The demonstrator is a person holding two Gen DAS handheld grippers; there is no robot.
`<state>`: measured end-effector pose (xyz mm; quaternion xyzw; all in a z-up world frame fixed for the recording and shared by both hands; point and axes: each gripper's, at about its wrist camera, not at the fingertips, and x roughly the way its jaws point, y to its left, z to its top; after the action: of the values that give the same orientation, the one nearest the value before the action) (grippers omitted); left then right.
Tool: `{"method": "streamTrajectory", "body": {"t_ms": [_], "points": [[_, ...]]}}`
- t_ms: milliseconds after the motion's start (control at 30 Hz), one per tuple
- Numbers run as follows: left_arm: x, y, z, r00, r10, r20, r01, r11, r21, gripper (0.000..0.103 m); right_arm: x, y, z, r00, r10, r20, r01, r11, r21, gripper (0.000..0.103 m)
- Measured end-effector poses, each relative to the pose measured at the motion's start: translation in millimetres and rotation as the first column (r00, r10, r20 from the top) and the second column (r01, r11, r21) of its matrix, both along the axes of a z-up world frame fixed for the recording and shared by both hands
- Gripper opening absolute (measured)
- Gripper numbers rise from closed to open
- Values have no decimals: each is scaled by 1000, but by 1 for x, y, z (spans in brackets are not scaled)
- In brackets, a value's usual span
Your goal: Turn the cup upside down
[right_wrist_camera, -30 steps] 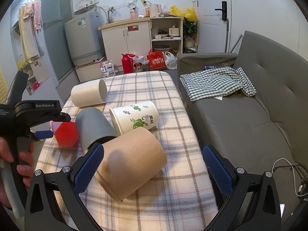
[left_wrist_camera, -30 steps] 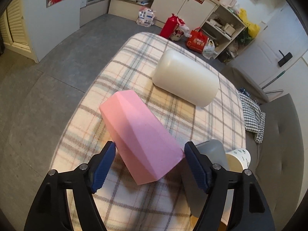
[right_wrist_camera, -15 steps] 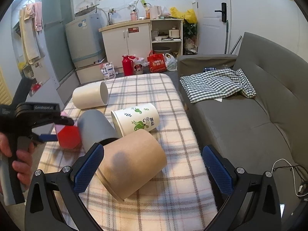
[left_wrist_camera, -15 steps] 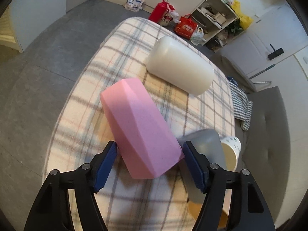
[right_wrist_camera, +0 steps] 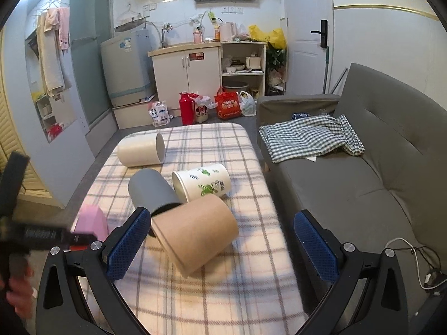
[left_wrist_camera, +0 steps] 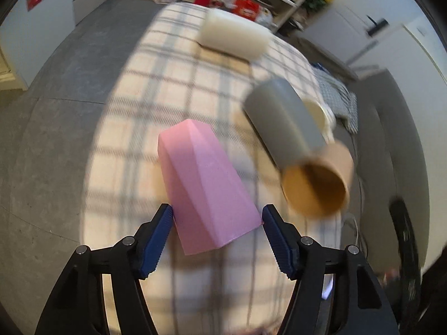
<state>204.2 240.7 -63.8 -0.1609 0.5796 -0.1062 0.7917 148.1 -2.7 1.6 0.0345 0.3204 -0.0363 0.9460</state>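
A pink faceted cup (left_wrist_camera: pixel 205 187) is held between the blue pads of my left gripper (left_wrist_camera: pixel 217 224), which is shut on its wide end, closed base pointing away toward the table. In the right wrist view the pink cup (right_wrist_camera: pixel 90 220) shows at the table's left edge behind the blurred left gripper body. My right gripper (right_wrist_camera: pixel 220 244) is open wide and empty, hovering over a brown cup (right_wrist_camera: pixel 195 231) that lies on its side.
On the plaid-covered table (right_wrist_camera: pixel 212 301) lie a grey cup (right_wrist_camera: pixel 152 191), a white printed cup (right_wrist_camera: pixel 202 182) and a cream cup (right_wrist_camera: pixel 141 149), all on their sides. A grey sofa (right_wrist_camera: pixel 363 184) with a checked cloth (right_wrist_camera: pixel 310 136) stands right of the table.
My left gripper closed on the pink cup and lifted and swung it; its view is motion-blurred and now shows the grey and brown cups to the right. The right gripper has barely moved.
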Motion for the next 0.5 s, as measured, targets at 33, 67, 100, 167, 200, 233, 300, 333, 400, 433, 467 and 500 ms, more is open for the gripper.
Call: {"method": "streamTrajectory", "body": {"t_ms": [33, 67, 100, 167, 200, 233, 300, 333, 400, 433, 467, 500], "points": [[-12, -6, 1, 1000, -22, 7, 22, 1000, 7, 68, -5, -1, -1, 1000, 4, -3, -4, 1000, 6, 103], [-26, -15, 1, 998, -54, 14, 54, 998, 18, 68, -11, -1, -2, 1000, 7, -10, -7, 1000, 6, 103], [-34, -21, 1, 997, -73, 19, 73, 997, 26, 68, -16, -1, -4, 1000, 8, -19, -8, 1000, 3, 103], [-54, -37, -2, 993, -116, 32, 115, 992, 45, 68, -30, -4, -8, 999, 15, -34, -15, 1000, -2, 103], [-60, -43, -3, 991, -128, 37, 126, 991, 51, 68, -36, -4, -10, 999, 17, -43, -17, 1000, -3, 103], [-68, -49, -7, 989, -145, 41, 142, 988, 61, 68, -41, -6, -13, 998, 21, -52, -21, 1000, -2, 103], [-78, -58, -10, 985, -158, 74, 151, 984, 90, 68, -50, -10, -16, 997, 24, -73, -24, 1000, -1, 103], [-81, -61, -8, 980, -171, 98, 160, 981, 109, 68, -54, -12, -18, 996, 23, -82, -23, 1000, 1, 103], [-83, -66, -7, 976, -189, 112, 174, 976, 135, 68, -60, -16, -20, 994, 24, -106, -23, 1000, 7, 103], [-85, -68, -6, 974, -193, 116, 177, 975, 132, 68, -62, -18, -21, 993, 23, -114, -22, 1000, 10, 103], [-85, -68, -6, 974, -193, 121, 176, 975, 135, 69, -65, -20, -22, 993, 22, -119, -21, 1000, 13, 103], [-87, -68, -5, 972, -194, 133, 175, 974, 143, 69, -67, -20, -21, 992, 22, -122, -20, 1000, 16, 103]]}}
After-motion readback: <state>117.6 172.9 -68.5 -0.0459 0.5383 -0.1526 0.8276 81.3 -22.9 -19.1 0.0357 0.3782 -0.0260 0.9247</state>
